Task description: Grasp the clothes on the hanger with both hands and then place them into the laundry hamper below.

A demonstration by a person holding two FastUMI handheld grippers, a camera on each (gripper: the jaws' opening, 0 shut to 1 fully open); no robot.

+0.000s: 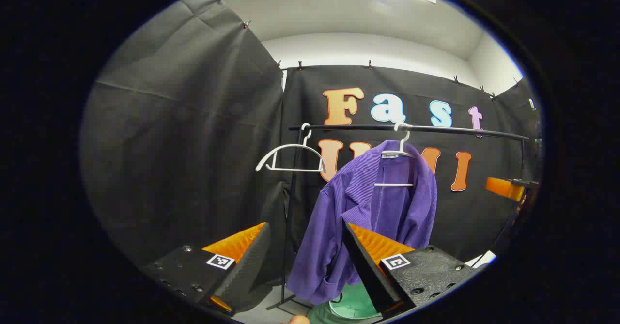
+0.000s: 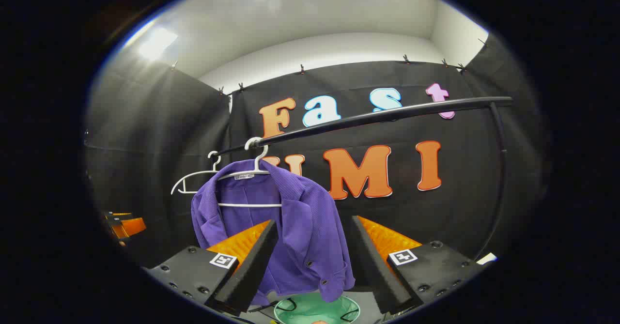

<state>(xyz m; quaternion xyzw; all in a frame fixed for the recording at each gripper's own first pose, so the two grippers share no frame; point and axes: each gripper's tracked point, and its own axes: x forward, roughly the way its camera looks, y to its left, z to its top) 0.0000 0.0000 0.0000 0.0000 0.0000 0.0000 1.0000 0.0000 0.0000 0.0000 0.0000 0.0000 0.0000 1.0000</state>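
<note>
Both grippers released, short of the hung jacket.

Left gripper view: left gripper (image 1: 306, 261) has jaws apart, holding nothing; purple jacket (image 1: 373, 212) hangs on a white hanger (image 1: 400, 157) from the black rail (image 1: 411, 129), above the green hamper (image 1: 351, 304); a bare hanger (image 1: 290, 158) is beside it.
Right gripper view: right gripper (image 2: 315, 258) likewise spread, clear of the jacket (image 2: 290, 227); hamper (image 2: 317, 309) sits below it.
</note>
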